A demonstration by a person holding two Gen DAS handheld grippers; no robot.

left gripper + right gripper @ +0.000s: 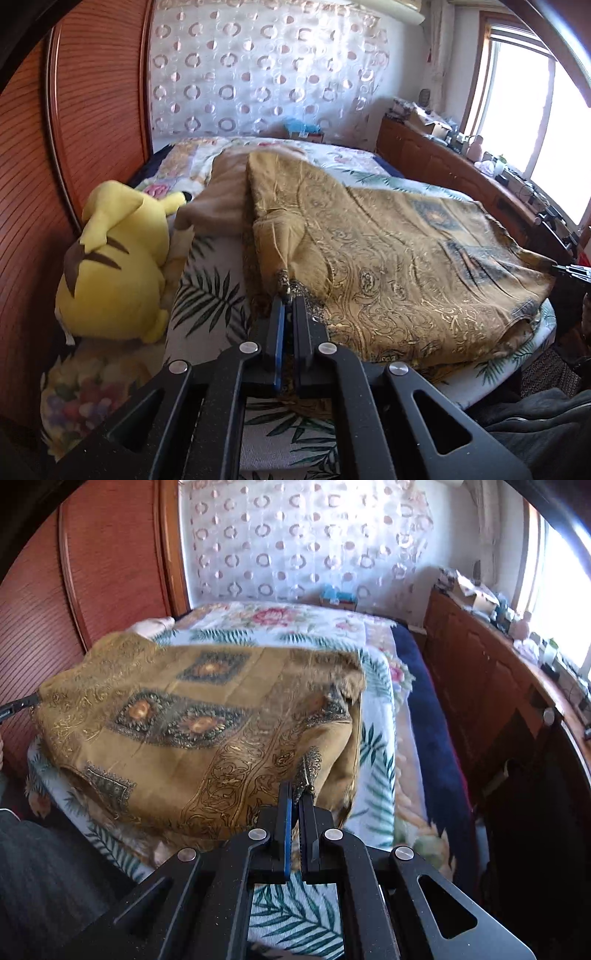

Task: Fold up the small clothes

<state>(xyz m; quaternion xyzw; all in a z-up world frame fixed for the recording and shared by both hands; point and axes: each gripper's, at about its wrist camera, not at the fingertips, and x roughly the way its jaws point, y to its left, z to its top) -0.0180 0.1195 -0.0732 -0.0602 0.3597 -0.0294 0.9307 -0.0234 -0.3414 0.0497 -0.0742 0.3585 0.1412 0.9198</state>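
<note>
A gold patterned cloth with dark medallions lies spread on the leaf-print bed. My left gripper is shut on its near left corner, which bunches up between the fingers. In the right wrist view the same cloth hangs lifted over the bed, and my right gripper is shut on its near right corner. The tip of the right gripper shows at the far right of the left wrist view. The left gripper's tip shows at the far left of the right wrist view.
A yellow plush toy lies at the left against the wooden headboard. A beige cloth lies behind the gold one. A cluttered wooden cabinet runs along the right under the window. A dark blue blanket edges the bed.
</note>
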